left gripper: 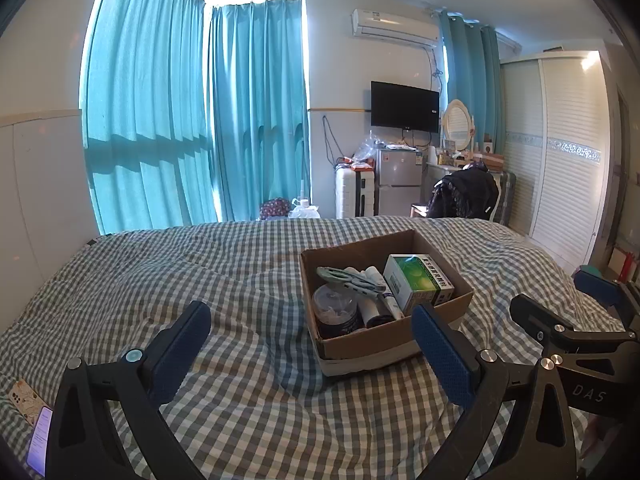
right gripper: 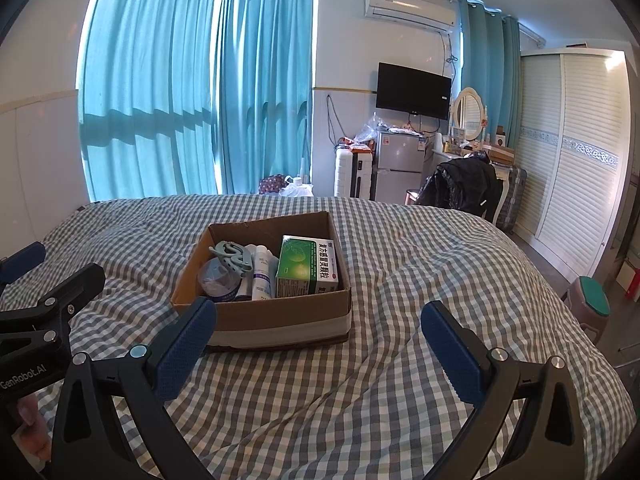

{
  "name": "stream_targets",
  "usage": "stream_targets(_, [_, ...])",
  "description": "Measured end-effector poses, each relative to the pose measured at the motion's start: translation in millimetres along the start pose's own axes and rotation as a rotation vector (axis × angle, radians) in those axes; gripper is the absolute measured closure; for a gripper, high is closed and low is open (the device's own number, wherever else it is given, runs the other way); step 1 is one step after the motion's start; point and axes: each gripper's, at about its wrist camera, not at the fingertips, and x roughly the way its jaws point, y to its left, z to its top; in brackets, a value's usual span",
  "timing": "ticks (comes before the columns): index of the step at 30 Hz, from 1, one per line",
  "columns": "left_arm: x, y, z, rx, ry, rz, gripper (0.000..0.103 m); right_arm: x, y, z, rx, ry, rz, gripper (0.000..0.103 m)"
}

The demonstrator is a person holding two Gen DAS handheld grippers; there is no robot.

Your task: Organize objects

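A cardboard box point(left gripper: 376, 344) sits on the checked bed. It also shows in the right wrist view point(right gripper: 280, 312). It holds a green medicine carton point(left gripper: 418, 284) point(right gripper: 307, 268), a grey-green clip tool point(left gripper: 348, 278) point(right gripper: 234, 256), a white tube point(right gripper: 262, 272) and a clear-lidded jar point(left gripper: 336, 310) point(right gripper: 218, 278). My left gripper point(left gripper: 312, 350) is open and empty, just in front of the box. My right gripper point(right gripper: 320, 346) is open and empty, in front of the box's near wall. Each gripper shows at the edge of the other's view.
The checked bedspread point(left gripper: 240, 280) covers the whole bed. A phone point(left gripper: 40, 440) lies at the near left. Beyond the bed stand blue curtains point(left gripper: 180, 120), a suitcase, a small fridge point(left gripper: 398, 180), a wardrobe point(left gripper: 560, 152) and a stool point(right gripper: 592, 304) at the right.
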Motion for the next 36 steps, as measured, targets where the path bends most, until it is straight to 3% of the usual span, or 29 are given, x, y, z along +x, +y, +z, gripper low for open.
stream_targets(36, [-4.9, 2.3, -3.8, -0.001, -0.014, 0.043, 0.0, 1.6, 3.7, -2.9, -0.016, 0.006, -0.008, 0.0])
